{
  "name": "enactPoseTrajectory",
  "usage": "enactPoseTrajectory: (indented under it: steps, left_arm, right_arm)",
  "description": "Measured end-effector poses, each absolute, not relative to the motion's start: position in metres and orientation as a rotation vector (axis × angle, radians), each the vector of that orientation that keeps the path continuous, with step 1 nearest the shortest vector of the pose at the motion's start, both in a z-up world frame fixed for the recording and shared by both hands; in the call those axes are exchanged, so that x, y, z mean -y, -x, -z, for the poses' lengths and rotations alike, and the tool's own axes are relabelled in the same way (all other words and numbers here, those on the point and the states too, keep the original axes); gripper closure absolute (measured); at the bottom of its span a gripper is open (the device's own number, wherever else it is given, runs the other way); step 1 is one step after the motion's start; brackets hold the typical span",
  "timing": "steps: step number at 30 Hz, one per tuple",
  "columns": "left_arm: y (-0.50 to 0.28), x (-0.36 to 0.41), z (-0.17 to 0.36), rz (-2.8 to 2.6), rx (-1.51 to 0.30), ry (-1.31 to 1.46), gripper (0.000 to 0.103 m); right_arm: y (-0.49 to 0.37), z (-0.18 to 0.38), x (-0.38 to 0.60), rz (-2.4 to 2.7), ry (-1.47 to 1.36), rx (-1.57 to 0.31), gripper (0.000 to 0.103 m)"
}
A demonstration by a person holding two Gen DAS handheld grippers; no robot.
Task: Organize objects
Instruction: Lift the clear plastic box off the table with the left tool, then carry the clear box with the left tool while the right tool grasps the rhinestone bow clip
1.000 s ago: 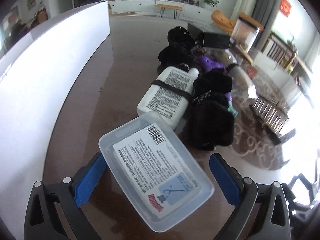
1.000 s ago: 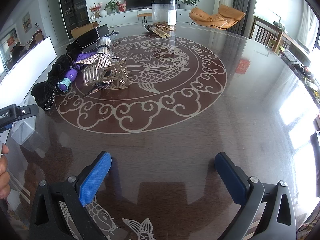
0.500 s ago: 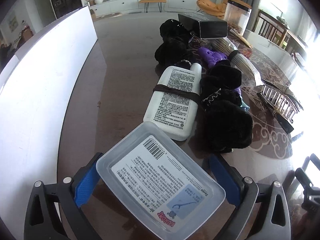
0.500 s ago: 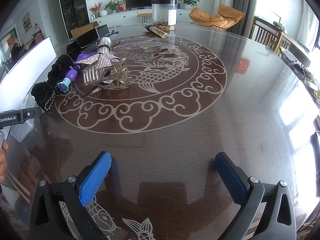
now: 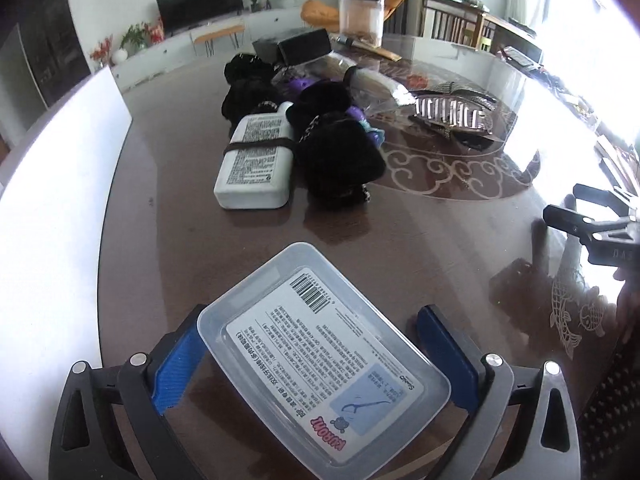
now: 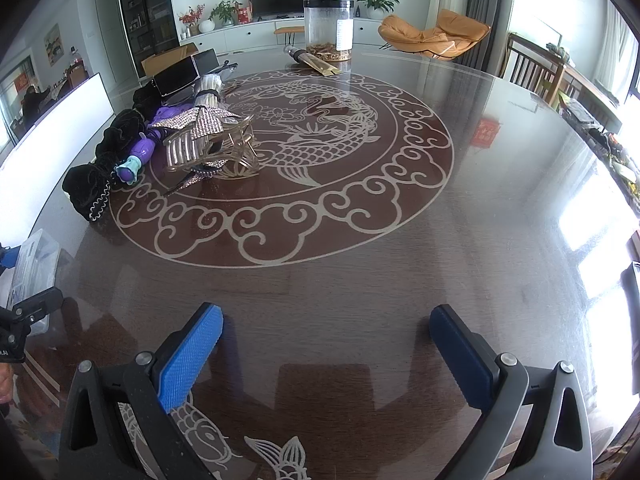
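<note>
A clear plastic floss-pick box (image 5: 320,360), label side up, sits slantwise between the blue pads of my left gripper (image 5: 316,344), which is shut on it just above the brown table (image 5: 420,232). The same box (image 6: 34,264) shows at the left edge of the right wrist view. My right gripper (image 6: 326,340) hangs open over bare table with nothing between its fingers; its black frame (image 5: 576,204) also shows at the right of the left wrist view.
Ahead of the box lie a white bottle (image 5: 256,160) with a black band, black velvet scrunchies (image 5: 336,160), a purple toy (image 6: 140,152), a large hair claw (image 6: 212,148) and a black case (image 5: 304,46). A clear jar (image 6: 328,28) stands far back. A white board (image 5: 52,168) lines the left edge.
The left gripper has swung to the right, and the box has stayed between its pads. The right gripper has not moved.
</note>
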State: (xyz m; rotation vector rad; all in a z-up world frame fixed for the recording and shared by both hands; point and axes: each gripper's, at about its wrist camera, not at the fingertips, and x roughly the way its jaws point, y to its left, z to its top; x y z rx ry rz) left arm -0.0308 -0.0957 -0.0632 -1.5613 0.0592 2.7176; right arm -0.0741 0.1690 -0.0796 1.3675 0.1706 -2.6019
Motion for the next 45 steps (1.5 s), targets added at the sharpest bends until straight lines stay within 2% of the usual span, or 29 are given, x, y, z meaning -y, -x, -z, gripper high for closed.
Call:
enactPoseTrajectory:
  steps: [7, 12, 21, 25, 31, 34, 37, 45]
  left_arm:
    - [0.039, 0.121, 0.032, -2.745, 0.210, 1.506, 0.001]
    - [0.028, 0.130, 0.012, -2.831, 0.322, 1.476, 0.001]
    - [-0.020, 0.129, 0.046, -2.811, 0.489, 1.606, 0.000]
    - [-0.015, 0.121, 0.053, -2.823, 0.332, 1.691, 0.000]
    - [-0.003, 0.130, 0.060, -2.821, 0.421, 1.704, 0.000]
    - [0.001, 0.124, 0.061, -2.840, 0.349, 1.713, 0.000]
    - [0.003, 0.111, 0.066, -2.866, 0.196, 1.737, 0.000]
    - [0.004, 0.104, 0.069, -2.921, 0.181, 1.642, 0.000]
  right_arm:
    - [0.074, 0.080, -0.169, 2.602, -1.367, -0.170, 0.000]
    - [0.074, 0.080, -0.169, 2.602, -1.367, -0.171, 0.000]
    - [0.074, 0.080, -0.169, 2.602, -1.367, -0.171, 0.000]
    - [0.074, 0.080, -0.169, 2.602, -1.367, -0.171, 0.000]
    - [0.074, 0.080, -0.169, 2.602, -1.367, -0.171, 0.000]
    - [0.074, 0.080, -0.169, 2.602, -1.367, -0.171, 0.000]
    - [0.074, 0.080, -0.169, 2.602, -1.367, -0.170, 0.000]
    - [0.074, 0.079, -0.170, 2.590, -1.367, -0.170, 0.000]
